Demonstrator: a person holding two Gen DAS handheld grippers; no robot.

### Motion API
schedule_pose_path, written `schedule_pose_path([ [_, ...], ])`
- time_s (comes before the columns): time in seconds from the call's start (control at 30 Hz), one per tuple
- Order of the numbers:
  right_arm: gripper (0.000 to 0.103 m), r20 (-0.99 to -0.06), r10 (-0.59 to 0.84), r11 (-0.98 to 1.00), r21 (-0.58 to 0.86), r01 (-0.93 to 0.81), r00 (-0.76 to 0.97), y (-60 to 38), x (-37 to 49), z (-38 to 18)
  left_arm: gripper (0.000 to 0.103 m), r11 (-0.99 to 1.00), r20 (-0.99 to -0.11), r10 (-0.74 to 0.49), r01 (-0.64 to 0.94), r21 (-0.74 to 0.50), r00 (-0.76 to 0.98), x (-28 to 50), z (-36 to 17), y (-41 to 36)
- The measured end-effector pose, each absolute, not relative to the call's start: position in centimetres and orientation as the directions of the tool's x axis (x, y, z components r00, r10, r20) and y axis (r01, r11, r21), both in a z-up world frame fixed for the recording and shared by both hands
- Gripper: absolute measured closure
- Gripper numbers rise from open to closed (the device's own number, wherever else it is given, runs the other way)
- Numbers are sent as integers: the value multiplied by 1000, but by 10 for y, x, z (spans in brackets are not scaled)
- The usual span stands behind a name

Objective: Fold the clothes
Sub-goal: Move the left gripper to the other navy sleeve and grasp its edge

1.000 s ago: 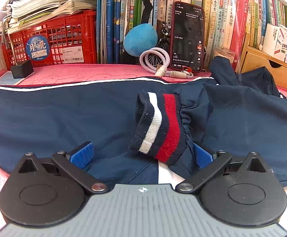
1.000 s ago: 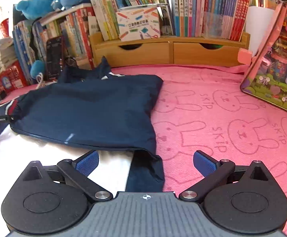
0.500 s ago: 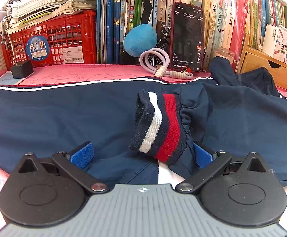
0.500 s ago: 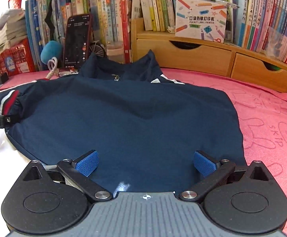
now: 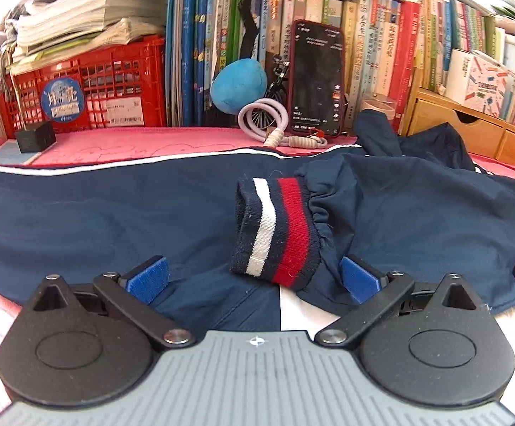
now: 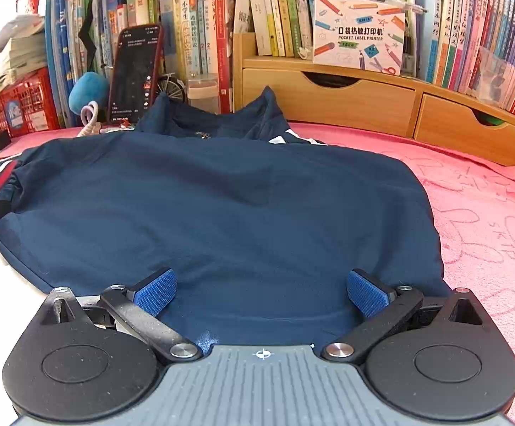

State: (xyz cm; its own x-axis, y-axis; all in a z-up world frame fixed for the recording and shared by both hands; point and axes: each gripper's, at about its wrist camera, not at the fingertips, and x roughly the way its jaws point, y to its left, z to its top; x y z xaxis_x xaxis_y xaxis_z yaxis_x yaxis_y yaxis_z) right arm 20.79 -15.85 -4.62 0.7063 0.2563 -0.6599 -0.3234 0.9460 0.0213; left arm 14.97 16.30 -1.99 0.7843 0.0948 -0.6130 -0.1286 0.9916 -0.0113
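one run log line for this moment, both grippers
left gripper: open by striped cuff | right gripper: open over navy jacket | nothing gripped

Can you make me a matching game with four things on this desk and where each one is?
Things:
1. striped knit cuff
2. dark smartphone in a red case
3. red plastic crate
4. round blue plush ball

Places:
A. under a stack of papers
B. propped upright against the books
C. lying on the navy blue jacket
D. behind the pale purple ring, left of the phone

Pairs: 1-C, 2-B, 3-A, 4-D
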Motion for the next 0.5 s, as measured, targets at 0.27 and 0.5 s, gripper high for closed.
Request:
schedule_pose_path([
  [0.27,0,-659,253,947,19,-320,708,-158,209,-46,0,975,-569,91,-189,-115,817,119,9,211],
  [0.5,0,-659,251,948,19,-317,710,-157,208,-45,0,773,-586,433,-616,-150,685,113,5,306],
])
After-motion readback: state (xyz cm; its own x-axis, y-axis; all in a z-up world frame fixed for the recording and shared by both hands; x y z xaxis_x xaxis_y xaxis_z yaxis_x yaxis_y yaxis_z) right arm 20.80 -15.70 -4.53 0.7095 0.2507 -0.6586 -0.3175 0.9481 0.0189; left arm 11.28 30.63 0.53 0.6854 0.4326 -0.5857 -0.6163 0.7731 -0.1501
